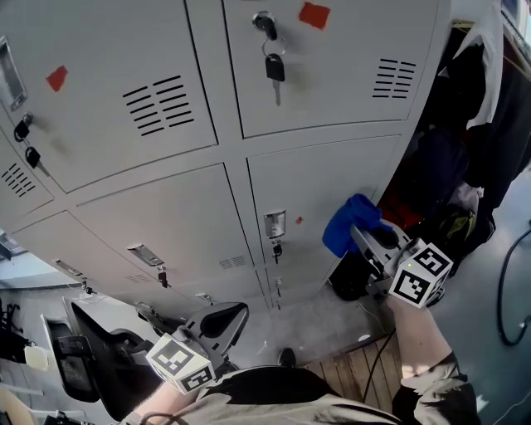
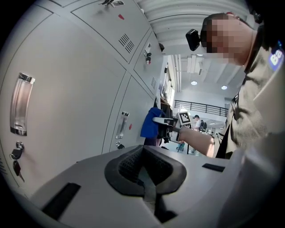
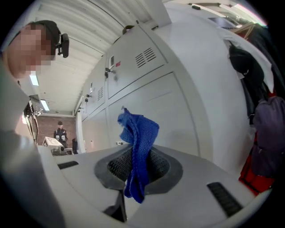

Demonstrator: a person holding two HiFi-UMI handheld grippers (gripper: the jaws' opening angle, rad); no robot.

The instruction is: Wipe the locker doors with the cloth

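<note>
The right tool (image 1: pixel 367 235) is closed on a blue cloth (image 1: pixel 348 222). In the right gripper view the cloth stands up between the two dark pads (image 3: pixel 156 165), and a short end hangs down in front of them. The cloth is held up close to a lower grey locker door (image 1: pixel 319 178), near the right edge of this door. I cannot tell if the cloth really touches the metal. A small handle with a lock (image 1: pixel 275 224) is on the same door, to the left of the cloth. The left tool (image 1: pixel 217 322) is held low, well apart from the right one and near the bottom row of lockers. Its jaws are together and nothing is between them. On the door above, a key (image 1: pixel 275 68) hangs from the lock and a red sticker (image 1: pixel 314 14) is near it. To the right of the lockers, dark clothes (image 1: pixel 489 100) hang on a rack, and wooden boards (image 1: pixel 357 365) lie on the floor below.
</note>
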